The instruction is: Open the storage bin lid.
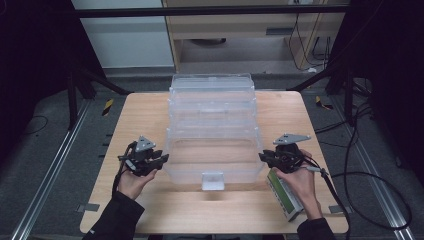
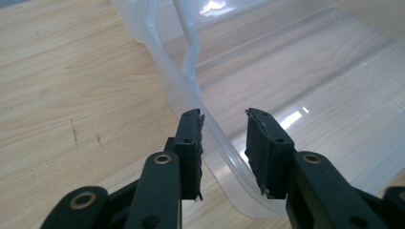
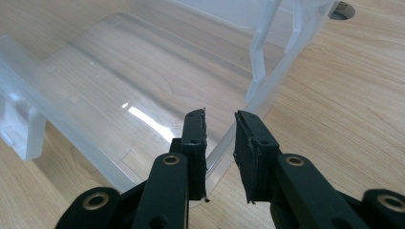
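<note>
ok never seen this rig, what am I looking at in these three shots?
No robot arm: a person holds a handheld two-jaw tool in each hand. The high view looks down on a wooden table. On it stands a clear plastic box, its lid open at the back. The left gripper and right gripper sit at the box's two sides. The other two pictures come from cameras riding on each gripper. Each one's jaws stand apart astride the box's rim, not yet closed on it. A green-and-white item lies under the right hand.

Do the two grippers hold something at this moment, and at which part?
Nothing is clamped yet. The left gripper and the right gripper each stand open, astride a side rim of the clear plastic box, one jaw inside and one outside.
</note>
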{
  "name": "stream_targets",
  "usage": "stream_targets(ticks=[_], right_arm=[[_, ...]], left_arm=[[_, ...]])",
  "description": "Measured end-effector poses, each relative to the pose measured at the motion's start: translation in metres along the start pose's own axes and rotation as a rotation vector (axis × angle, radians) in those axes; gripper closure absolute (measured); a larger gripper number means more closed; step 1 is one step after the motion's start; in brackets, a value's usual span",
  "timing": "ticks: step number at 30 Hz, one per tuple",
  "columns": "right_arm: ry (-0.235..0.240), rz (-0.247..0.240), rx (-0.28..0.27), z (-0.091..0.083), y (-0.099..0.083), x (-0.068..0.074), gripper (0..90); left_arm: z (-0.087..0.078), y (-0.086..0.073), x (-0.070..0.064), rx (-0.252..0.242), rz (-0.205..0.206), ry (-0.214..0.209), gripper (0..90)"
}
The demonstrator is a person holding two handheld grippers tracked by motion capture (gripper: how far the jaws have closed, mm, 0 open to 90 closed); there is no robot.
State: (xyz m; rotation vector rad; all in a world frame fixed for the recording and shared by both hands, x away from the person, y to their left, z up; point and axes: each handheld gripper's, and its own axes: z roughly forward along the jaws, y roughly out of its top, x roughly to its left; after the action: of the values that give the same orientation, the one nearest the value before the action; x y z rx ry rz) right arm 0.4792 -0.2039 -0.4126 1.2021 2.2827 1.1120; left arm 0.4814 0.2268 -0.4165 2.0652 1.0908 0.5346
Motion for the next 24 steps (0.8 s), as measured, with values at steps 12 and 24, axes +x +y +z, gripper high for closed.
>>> stream_targets(ticks=[12,24], right_arm=[[-0.036,0.028,-0.051,-0.020,0.003,-0.005,60.4],[-0.059,0.066,-0.094,-0.062,0.010,-0.006,54.1]], left_arm=[[-0.020,0.003,0.011,-0.069,-0.031,0.013,59.6],[-0.036,0.001,0.030,-0.096,-0.066,0.055,52.9]])
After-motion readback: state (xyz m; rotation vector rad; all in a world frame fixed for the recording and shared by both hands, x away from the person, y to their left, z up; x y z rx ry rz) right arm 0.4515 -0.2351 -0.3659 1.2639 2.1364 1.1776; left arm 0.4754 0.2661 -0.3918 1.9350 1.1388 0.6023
